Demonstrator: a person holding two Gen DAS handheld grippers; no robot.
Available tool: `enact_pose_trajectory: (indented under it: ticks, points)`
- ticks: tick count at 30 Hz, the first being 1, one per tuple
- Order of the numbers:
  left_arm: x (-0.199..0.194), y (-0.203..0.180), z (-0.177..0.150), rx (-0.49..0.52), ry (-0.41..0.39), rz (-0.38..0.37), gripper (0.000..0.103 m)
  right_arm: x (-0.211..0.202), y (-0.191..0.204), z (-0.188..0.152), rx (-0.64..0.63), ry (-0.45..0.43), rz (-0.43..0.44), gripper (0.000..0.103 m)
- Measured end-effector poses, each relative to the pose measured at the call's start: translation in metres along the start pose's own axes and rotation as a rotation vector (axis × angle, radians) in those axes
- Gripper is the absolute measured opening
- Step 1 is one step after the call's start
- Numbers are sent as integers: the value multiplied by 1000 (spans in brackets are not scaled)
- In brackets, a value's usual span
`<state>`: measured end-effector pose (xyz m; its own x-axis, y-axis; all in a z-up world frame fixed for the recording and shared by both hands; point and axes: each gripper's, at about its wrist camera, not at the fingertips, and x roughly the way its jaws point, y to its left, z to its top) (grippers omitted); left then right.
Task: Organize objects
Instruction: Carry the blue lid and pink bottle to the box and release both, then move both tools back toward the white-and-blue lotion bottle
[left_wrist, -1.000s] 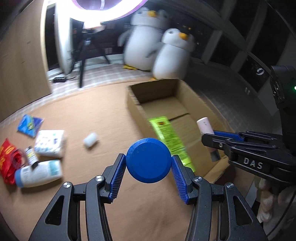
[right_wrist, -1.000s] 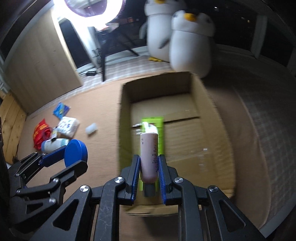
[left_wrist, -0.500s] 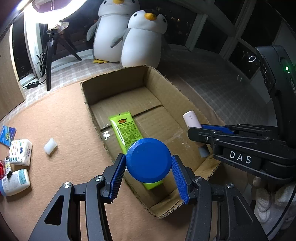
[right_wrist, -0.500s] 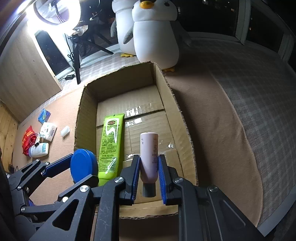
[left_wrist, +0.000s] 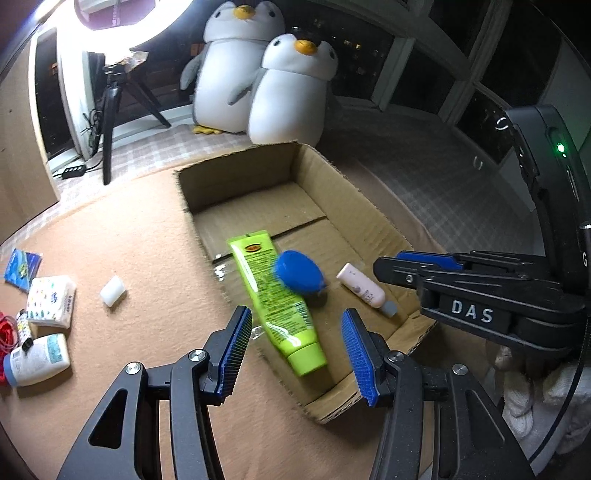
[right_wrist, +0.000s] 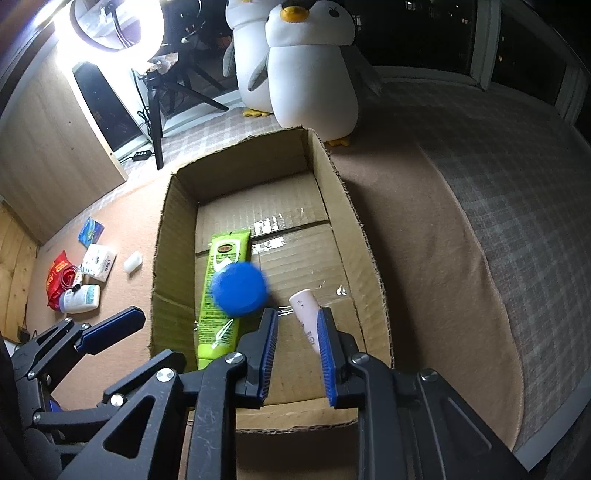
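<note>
Beyond both spread, empty grippers: blue lid blurred, probably dropping onto green tube; pink bottle inside cardboard box. Release step; next, fetching the floor clutter left of the jaws.

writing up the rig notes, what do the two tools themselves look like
Both match: matte black angular linkage frames with triangular cutouts and silver screw heads, ending in blue ribbed finger pads. The left tool shows this up close; the right tool likewise. From the left wrist view, the right one carries white "DAS" lettering and a green light.
</note>
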<state>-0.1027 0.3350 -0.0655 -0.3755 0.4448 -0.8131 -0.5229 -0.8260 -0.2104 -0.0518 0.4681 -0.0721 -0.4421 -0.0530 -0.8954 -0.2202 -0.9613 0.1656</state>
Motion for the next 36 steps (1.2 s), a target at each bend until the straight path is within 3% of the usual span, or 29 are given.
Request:
enact_pose_trajectory:
  ticks: [8, 20, 30, 36]
  points:
    - [-32, 45, -12, -67, -29, 51, 55, -9, 26, -4, -14, -15, 33, 29]
    - [-78, 167, -42, -246, -41, 184, 55, -5, 88, -16, -67, 6, 105, 32]
    - [-85, 256, -58, -347, 15, 253, 55, 0, 122, -29, -80, 30, 138, 32]
    - [-77, 288, -59, -366, 49, 277, 54, 0, 126, -34, -61, 36, 139, 32]
